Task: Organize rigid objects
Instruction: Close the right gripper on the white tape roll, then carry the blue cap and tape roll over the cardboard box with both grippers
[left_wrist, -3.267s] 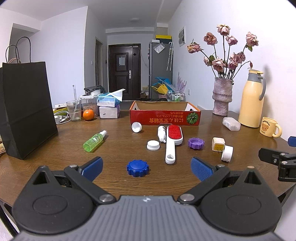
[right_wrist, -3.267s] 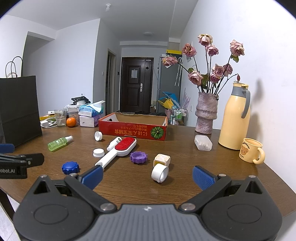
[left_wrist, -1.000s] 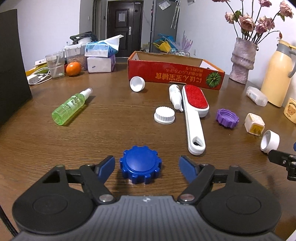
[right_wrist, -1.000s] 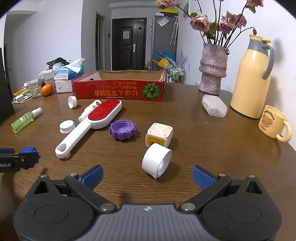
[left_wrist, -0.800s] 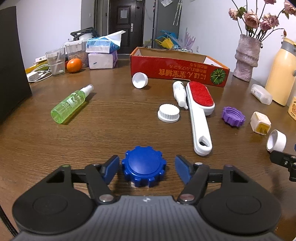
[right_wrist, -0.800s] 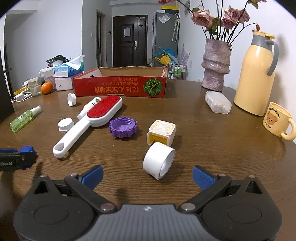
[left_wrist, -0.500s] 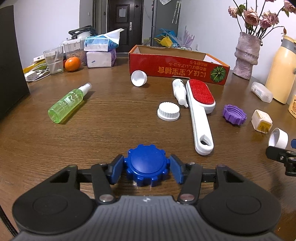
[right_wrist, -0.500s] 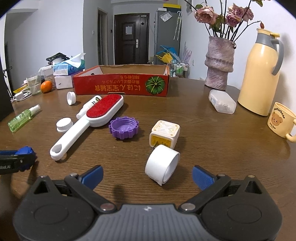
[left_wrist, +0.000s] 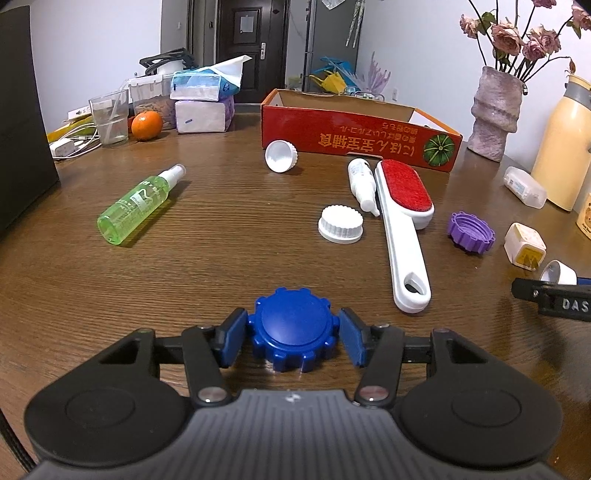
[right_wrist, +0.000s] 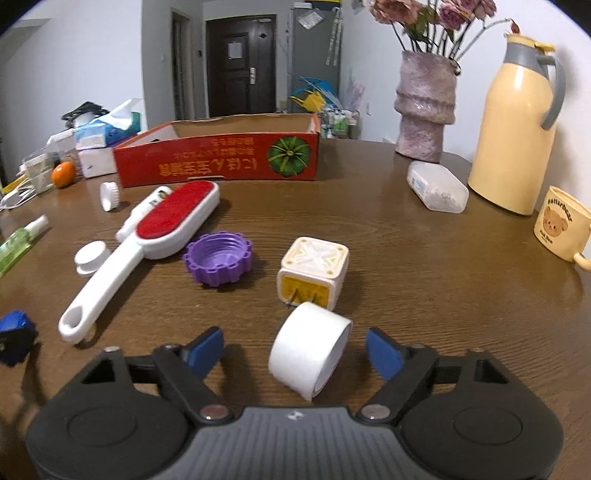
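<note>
My left gripper (left_wrist: 292, 334) is shut on the blue ridged cap (left_wrist: 293, 326), both blue pads pressing its sides on the wooden table (left_wrist: 221, 258). My right gripper (right_wrist: 295, 350) straddles a white cylindrical cap (right_wrist: 308, 349) lying on its side; its jaws are closing and a gap shows on each side of the cap. Beyond it sit a cream square cap (right_wrist: 314, 273), a purple cap (right_wrist: 218, 257) and a red-and-white lint brush (right_wrist: 147, 240). The red cardboard box (right_wrist: 221, 158) stands open at the back.
A green spray bottle (left_wrist: 138, 205), two white caps (left_wrist: 340, 223) (left_wrist: 280, 156) and a small white bottle (left_wrist: 362, 188) lie about. At the right stand a vase (right_wrist: 424, 107), a yellow flask (right_wrist: 517, 125), a bear mug (right_wrist: 561, 225) and a clear box (right_wrist: 436, 186). Tissue packs (left_wrist: 203, 99), an orange (left_wrist: 146, 125) and a black bag (left_wrist: 22, 118) fill the left.
The left jaws closed onto the blue cap. The right gripper moved forward and down over the white cylindrical cap, and its jaws have narrowed around it.
</note>
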